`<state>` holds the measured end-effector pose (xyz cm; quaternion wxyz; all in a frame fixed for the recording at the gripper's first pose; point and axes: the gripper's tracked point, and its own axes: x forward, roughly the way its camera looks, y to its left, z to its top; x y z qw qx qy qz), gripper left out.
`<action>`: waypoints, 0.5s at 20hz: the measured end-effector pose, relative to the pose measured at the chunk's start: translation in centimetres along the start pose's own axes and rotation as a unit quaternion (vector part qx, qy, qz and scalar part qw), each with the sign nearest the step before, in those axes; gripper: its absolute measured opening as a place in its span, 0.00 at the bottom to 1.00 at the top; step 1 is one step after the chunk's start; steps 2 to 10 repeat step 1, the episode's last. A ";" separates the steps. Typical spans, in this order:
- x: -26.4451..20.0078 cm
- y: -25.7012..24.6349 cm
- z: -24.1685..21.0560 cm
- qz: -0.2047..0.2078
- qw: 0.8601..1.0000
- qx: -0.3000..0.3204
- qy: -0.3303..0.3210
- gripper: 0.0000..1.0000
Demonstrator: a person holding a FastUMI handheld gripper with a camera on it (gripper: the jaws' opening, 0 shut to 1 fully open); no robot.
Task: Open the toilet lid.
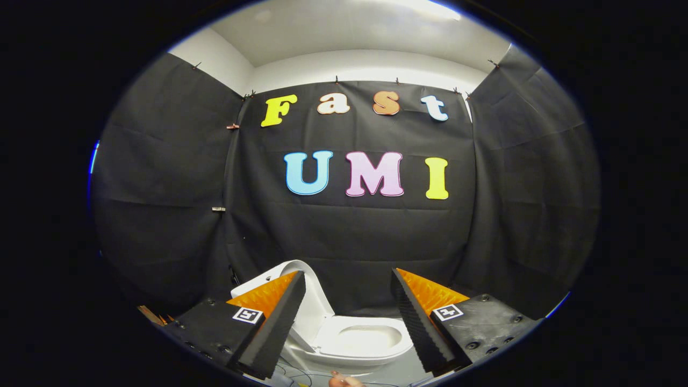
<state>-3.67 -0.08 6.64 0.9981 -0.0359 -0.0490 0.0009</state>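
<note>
Glossy, smooth white ceramic or hard plastic on the toilet (pixel 365 338) and its raised lid (pixel 312 301). Matt, creased black cloth on the wall (pixel 355 236), pinned up with small clips (pixel 218 209). Ribbed, matt, foam-like pads on the open fingers (pixel 279 317) of the gripper (pixel 349 317), nothing between them; matt plastic bodies with screws.

Gripper (pixel 348 279), wedge-shaped ribbed fingers (pixel 274 322), square tag markings, screwed dark mounts, possibly loose cables beneath.
</note>
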 end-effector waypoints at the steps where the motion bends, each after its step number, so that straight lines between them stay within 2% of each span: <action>1: 0.0 0.0 0.0 0.000 1.000 -0.001 0.000 0.99; 10: 0.0 0.0 0.0 0.000 1.000 -0.001 0.000 0.99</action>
